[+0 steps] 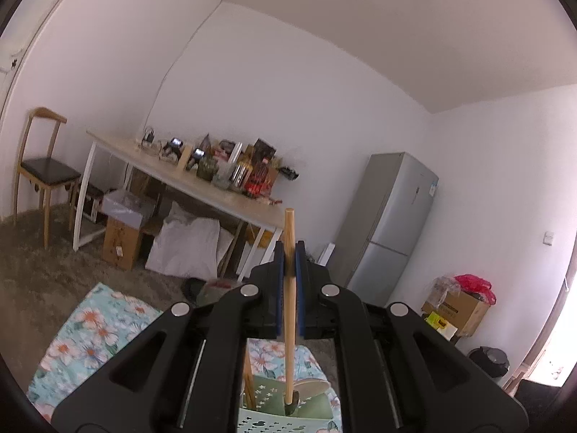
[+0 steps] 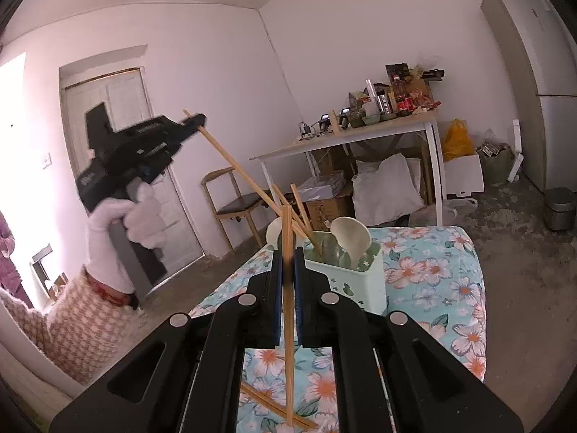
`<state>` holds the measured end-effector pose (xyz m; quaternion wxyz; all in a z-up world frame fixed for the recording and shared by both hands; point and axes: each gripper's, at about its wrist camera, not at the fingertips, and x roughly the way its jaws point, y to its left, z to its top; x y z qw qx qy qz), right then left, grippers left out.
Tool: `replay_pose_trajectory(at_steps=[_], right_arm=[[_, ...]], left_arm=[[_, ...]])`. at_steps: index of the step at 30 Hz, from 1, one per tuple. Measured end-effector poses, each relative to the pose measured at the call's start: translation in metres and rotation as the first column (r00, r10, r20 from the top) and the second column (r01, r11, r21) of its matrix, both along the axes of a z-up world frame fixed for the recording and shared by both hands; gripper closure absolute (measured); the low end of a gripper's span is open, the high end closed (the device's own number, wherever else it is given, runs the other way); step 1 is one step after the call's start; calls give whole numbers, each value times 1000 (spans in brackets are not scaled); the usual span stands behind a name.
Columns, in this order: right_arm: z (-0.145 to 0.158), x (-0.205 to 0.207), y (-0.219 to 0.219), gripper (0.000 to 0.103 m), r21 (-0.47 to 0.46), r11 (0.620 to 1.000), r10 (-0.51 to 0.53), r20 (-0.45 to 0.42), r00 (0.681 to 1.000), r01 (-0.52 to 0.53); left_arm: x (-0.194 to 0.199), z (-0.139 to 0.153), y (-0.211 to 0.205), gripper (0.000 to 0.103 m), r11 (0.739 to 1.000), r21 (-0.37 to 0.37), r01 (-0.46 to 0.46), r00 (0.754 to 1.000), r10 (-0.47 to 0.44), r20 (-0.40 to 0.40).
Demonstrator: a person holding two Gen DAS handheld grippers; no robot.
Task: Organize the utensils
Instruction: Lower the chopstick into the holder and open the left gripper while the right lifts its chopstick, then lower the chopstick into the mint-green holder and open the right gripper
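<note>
My left gripper (image 1: 289, 252) is shut on a wooden chopstick (image 1: 289, 306) whose lower end dips into the pale green utensil holder (image 1: 267, 422). In the right wrist view that gripper (image 2: 196, 121) is raised at the left, and its chopstick (image 2: 249, 180) slants down into the holder (image 2: 346, 281), which holds spoons (image 2: 351, 234) and more chopsticks. My right gripper (image 2: 287, 256) is shut on another chopstick (image 2: 287, 324) that stands nearly upright, its tip on the floral cloth (image 2: 432, 270). A loose chopstick (image 2: 274, 406) lies on the cloth below it.
The holder stands on a table with a floral cloth (image 1: 90, 332). Behind are a cluttered white table (image 2: 360, 133), a wooden chair (image 2: 234, 202), boxes and pillows (image 2: 386, 187), a grey fridge (image 1: 389, 216), a bin (image 2: 559, 207) and a door (image 2: 119, 137).
</note>
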<state>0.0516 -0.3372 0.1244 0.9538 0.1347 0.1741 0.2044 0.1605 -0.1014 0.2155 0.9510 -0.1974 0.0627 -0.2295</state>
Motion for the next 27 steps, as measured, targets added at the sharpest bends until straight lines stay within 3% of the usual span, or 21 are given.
replay_pose_trajectory(at_steps=[6,12,20,27], right_arm=[[-6,3,-4,97,-2,1000,-8,-12,1000,8],[-6,4,-5,97,-10,1000,-11,-19,1000,11],[10,1,1,97,-34,999,-17,18,1000,17],[57,4,12,97,-86,996,5,133,991,7]], left_arm=[[35,-41,-13,98,999,37,-11,995,14,-102],[31,-63,1,96,1000,7,20,983,-18,-181],[2,-54,27,63,1000,9,25,990,-24,-142],[-34,-56,53,37,999,50,12,994,-6,-109]])
